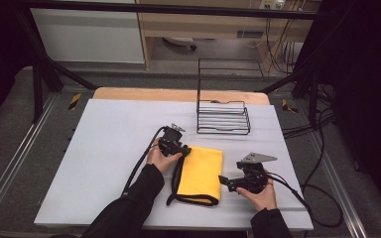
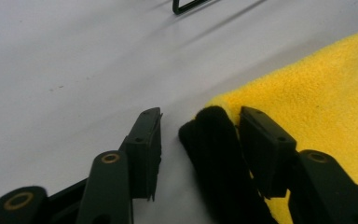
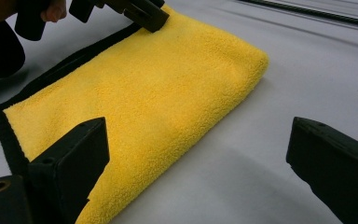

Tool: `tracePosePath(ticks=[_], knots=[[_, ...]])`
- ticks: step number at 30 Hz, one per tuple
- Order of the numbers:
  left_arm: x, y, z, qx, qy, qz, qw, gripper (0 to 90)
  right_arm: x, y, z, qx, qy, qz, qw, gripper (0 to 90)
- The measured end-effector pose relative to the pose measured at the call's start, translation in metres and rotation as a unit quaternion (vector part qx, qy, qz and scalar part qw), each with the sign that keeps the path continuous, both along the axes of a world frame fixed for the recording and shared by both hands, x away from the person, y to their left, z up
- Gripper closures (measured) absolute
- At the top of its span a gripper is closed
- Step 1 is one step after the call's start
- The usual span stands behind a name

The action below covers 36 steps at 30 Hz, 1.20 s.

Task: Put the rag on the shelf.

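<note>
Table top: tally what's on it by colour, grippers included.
Yellow: 1, the folded cloth, black-edged
Black: 3, the wire rack, the left gripper, the right gripper
Total: 4

Your left forearm comes in from the bottom edge at a slant, sleeve dark, and your left hand (image 1: 159,159) wraps the left gripper (image 1: 186,150) from below and behind, jaws pointing right. In the left gripper view its jaws stand partly apart, one pad (image 2: 145,147) bare on its own side and a gap between them. Your right hand (image 1: 262,194) cups the right gripper (image 1: 222,179) from underneath, jaws pointing left toward your other hand. In the right gripper view those jaws are spread wide, with nothing pinched between them
</note>
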State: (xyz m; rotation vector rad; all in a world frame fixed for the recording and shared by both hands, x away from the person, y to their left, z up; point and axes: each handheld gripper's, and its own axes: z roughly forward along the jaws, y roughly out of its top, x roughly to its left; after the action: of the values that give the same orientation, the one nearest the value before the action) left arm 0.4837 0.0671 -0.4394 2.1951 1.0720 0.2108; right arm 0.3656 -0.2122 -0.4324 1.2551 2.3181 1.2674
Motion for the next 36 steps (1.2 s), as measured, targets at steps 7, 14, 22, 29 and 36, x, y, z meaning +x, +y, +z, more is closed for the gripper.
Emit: tracePosePath(ticks=[7, 14, 22, 29, 36], knots=[[-0.001, -0.003, -0.002, -0.001, -0.001, -0.005, 1.0, 58.9, 0.004, -0.001, 0.0, 0.006, -0.002, 0.0, 1.0, 7.7], [-0.002, -0.003, -0.001, -0.003, 0.002, -0.017, 0.9999, 63.5, 0.015, 0.002, 0.002, 0.013, 0.003, -0.003, 0.9999, 11.6], [-0.003, -0.003, -0.001, -0.004, 0.0, -0.028, 0.9996, 73.7, 0.051, 0.012, 0.0, 0.012, 0.008, -0.038, 0.9992, 32.8], [-0.001, -0.002, -0.002, -0.009, 0.003, -0.03, 0.9995, 73.9, 0.077, 0.017, -0.013, -0.015, 0.032, -0.059, 0.9976, 49.9], [-0.004, -0.004, -0.002, 0.001, -0.008, -0.033, 0.9994, 73.7, 0.082, 0.018, -0.019, -0.011, 0.056, -0.058, 0.9967, 62.1]])
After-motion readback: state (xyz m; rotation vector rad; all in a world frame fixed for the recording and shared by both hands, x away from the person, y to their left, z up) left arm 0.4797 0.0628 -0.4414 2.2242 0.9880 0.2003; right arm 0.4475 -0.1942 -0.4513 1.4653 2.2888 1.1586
